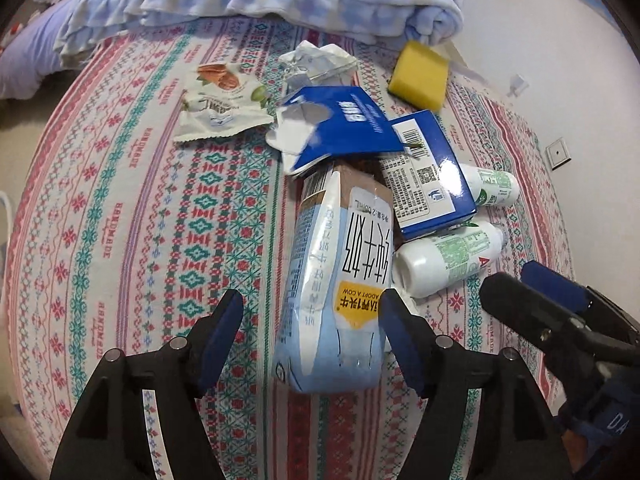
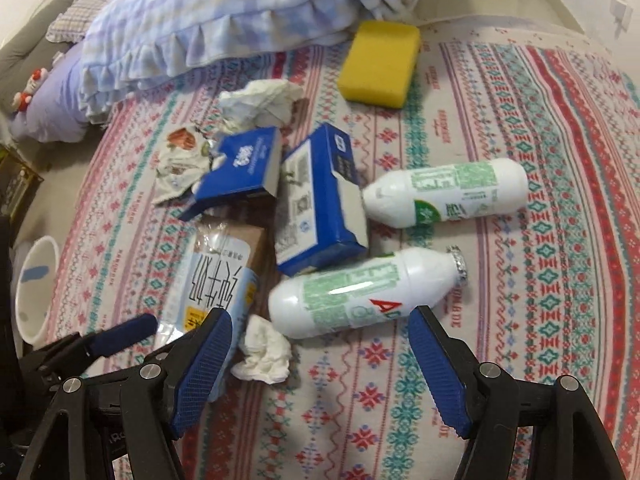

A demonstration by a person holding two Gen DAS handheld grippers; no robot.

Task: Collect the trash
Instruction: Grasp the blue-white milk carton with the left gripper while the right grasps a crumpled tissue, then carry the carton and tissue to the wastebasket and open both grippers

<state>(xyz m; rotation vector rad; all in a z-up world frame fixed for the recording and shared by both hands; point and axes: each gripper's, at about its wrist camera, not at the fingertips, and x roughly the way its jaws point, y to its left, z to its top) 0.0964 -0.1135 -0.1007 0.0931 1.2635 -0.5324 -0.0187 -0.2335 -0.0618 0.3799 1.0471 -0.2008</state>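
Note:
Trash lies on a patterned bed cover. A light-blue milk carton (image 1: 336, 276) lies between the open fingers of my left gripper (image 1: 314, 320); the right finger touches its side. My right gripper (image 2: 320, 336) is open around the near white bottle (image 2: 352, 296), with a crumpled tissue (image 2: 264, 354) by its left finger. A second white bottle (image 2: 448, 192), a blue box (image 2: 320, 200), a torn blue box (image 1: 344, 120), a nut wrapper (image 1: 220, 100) and crumpled paper (image 2: 260, 102) lie beyond.
A yellow sponge (image 2: 378, 64) lies at the back by a folded blue blanket (image 2: 240, 12). A white bin (image 2: 34, 284) stands on the floor at the left of the bed. My right gripper shows in the left wrist view (image 1: 532, 292).

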